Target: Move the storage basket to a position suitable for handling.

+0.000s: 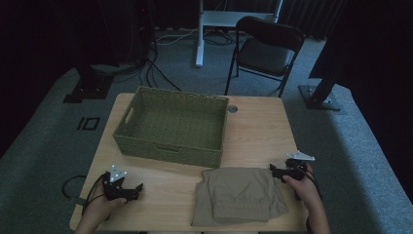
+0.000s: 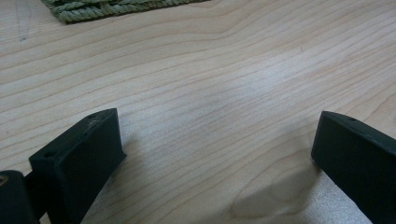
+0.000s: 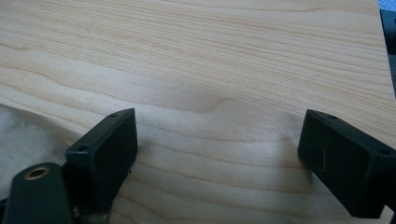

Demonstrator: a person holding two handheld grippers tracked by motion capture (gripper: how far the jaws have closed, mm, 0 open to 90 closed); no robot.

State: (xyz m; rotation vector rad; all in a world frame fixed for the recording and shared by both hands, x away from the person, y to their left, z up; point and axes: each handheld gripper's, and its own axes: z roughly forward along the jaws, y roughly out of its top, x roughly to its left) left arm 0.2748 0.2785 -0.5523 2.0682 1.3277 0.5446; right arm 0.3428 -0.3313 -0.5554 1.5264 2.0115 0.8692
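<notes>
- While the folded khaki garment [image 1: 238,196] lies at the near edge of the table [image 1: 258,131], the right gripper [image 1: 275,171] sits just beside its right edge, jaws apart and empty.
- Left gripper [image 1: 138,188], also spread wide over bare wood, rests well to the garment's left.
- Behind the garment stands the woven basket [image 1: 170,152]; the right hand looks nearer for a first grab.

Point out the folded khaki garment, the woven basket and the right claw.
folded khaki garment [image 1: 238,195], high view, middle of the top fold.
woven basket [image 1: 168,152], high view, near wall.
right claw [image 1: 273,171], high view, between the open jaw tips beside the garment's edge.
</notes>
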